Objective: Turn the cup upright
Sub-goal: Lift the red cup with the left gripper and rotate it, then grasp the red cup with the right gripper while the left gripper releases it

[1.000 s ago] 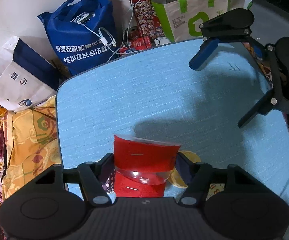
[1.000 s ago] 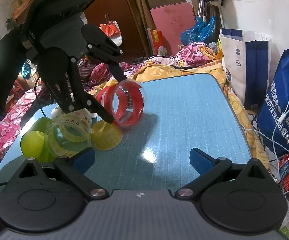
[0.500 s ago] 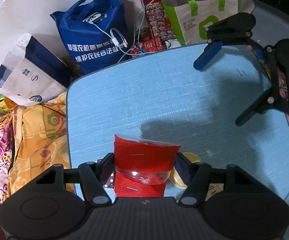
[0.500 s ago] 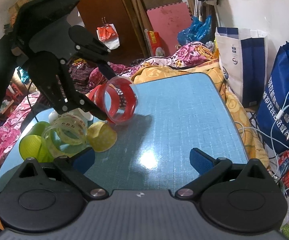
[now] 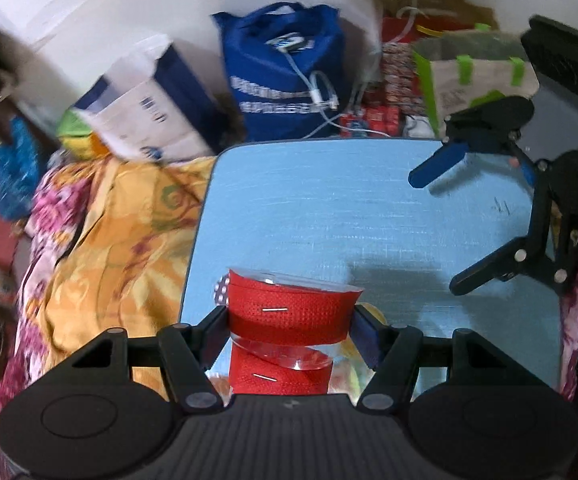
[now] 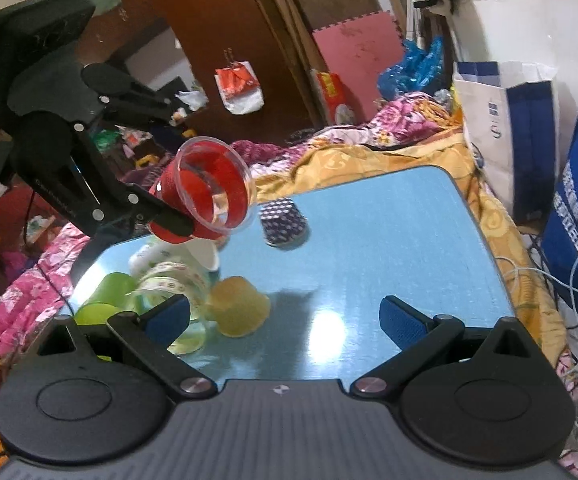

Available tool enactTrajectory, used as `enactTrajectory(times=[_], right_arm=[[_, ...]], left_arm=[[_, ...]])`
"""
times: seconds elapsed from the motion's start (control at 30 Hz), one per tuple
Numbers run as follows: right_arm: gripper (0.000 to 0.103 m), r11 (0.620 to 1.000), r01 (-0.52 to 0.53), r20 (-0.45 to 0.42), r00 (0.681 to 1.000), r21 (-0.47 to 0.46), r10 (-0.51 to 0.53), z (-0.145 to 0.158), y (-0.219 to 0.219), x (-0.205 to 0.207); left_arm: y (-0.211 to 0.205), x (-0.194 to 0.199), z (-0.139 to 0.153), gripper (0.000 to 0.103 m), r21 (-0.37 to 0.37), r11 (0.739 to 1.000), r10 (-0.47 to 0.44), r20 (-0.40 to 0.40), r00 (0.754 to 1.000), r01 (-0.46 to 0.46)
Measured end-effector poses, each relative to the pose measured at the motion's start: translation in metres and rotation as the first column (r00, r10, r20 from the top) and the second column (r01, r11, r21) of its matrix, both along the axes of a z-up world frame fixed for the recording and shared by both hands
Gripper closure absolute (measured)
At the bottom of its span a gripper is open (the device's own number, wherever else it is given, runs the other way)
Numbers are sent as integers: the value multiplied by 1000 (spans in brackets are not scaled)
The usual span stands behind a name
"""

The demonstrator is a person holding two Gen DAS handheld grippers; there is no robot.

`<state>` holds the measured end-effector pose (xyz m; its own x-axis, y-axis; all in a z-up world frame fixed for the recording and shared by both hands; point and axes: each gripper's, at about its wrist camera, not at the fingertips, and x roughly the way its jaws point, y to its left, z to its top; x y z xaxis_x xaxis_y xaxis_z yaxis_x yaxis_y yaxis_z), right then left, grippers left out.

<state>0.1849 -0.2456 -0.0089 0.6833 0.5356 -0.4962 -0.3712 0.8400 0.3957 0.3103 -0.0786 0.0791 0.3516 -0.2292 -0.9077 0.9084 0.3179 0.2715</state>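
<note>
My left gripper is shut on a clear plastic cup with red bands. In the right wrist view the same cup hangs in the air above the blue table, tilted with its mouth facing up and toward the right wrist camera, held by the left gripper. My right gripper is open and empty, low over the table's near edge; it also shows in the left wrist view at the right.
On the table lie a dark dotted cup, a yellow cup, a clear patterned cup, a green cup and a white cup. Bags stand beyond the table's far edge. A yellow blanket lies at the left.
My left gripper has lifted the red cup clear of the table and tilted its mouth upward. The dotted cup behind it has come into view. The right gripper stays open.
</note>
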Motion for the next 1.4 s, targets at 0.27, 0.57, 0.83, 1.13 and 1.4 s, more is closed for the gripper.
enactTrajectory(times=[0.27,0.57,0.83,1.13,1.4], right_arm=[[1,998,-57,38,998,26,56,5,1,-11],[1,993,-105,46,994,61,102,6,-3,-32],[1,994,-83,-42,995,77,86,-9,-6,-50],[1,992,-49,-172,983,113,68,-13,9,-50],[1,984,-11,-270,961,177,59,-14,13,-50]], left_arm=[[21,-43,19,35,-63,947,315,-5,949,-314],[31,-118,-7,35,-145,828,537,-74,841,-541],[43,-144,-56,35,-143,735,637,-189,747,-663],[48,-148,-68,34,-191,660,694,-218,687,-727],[60,-159,-63,30,-221,698,646,-215,732,-681]])
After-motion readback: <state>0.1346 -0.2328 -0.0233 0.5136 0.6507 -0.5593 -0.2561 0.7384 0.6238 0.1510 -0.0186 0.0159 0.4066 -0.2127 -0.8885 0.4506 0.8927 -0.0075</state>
